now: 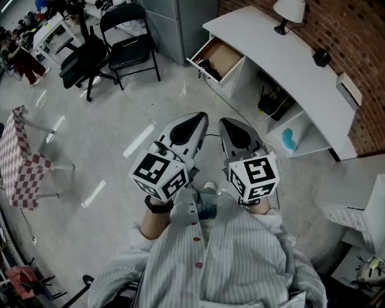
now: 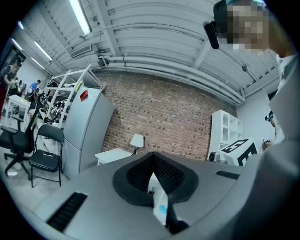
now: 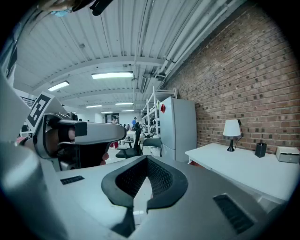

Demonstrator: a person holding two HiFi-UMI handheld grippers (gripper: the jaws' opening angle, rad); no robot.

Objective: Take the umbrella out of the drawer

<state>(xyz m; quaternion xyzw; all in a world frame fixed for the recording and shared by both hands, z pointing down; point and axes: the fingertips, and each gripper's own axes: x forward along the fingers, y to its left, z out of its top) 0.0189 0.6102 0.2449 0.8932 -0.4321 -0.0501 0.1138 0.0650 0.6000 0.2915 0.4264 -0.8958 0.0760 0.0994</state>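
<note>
The white desk point(image 1: 289, 66) stands along the brick wall at the far right, and its drawer point(image 1: 219, 57) is pulled open. A dark object point(image 1: 204, 64) lies at the drawer's front left corner, too small to make out. I hold both grippers close to my chest, well short of the desk. My left gripper point(image 1: 195, 117) point(image 2: 152, 154) is shut and holds nothing. Beside it, my right gripper point(image 1: 231, 123) point(image 3: 146, 159) is also shut and empty. The drawer's inside does not show in either gripper view.
A white lamp point(image 1: 290, 13) point(image 3: 231, 129) and a small dark item point(image 1: 321, 58) stand on the desk. A grey fridge point(image 2: 86, 126) rises left of it. Black chairs point(image 1: 114, 45) are at the back left, a checkered table point(image 1: 24, 159) at the left, white shelving point(image 1: 358, 210) at the right.
</note>
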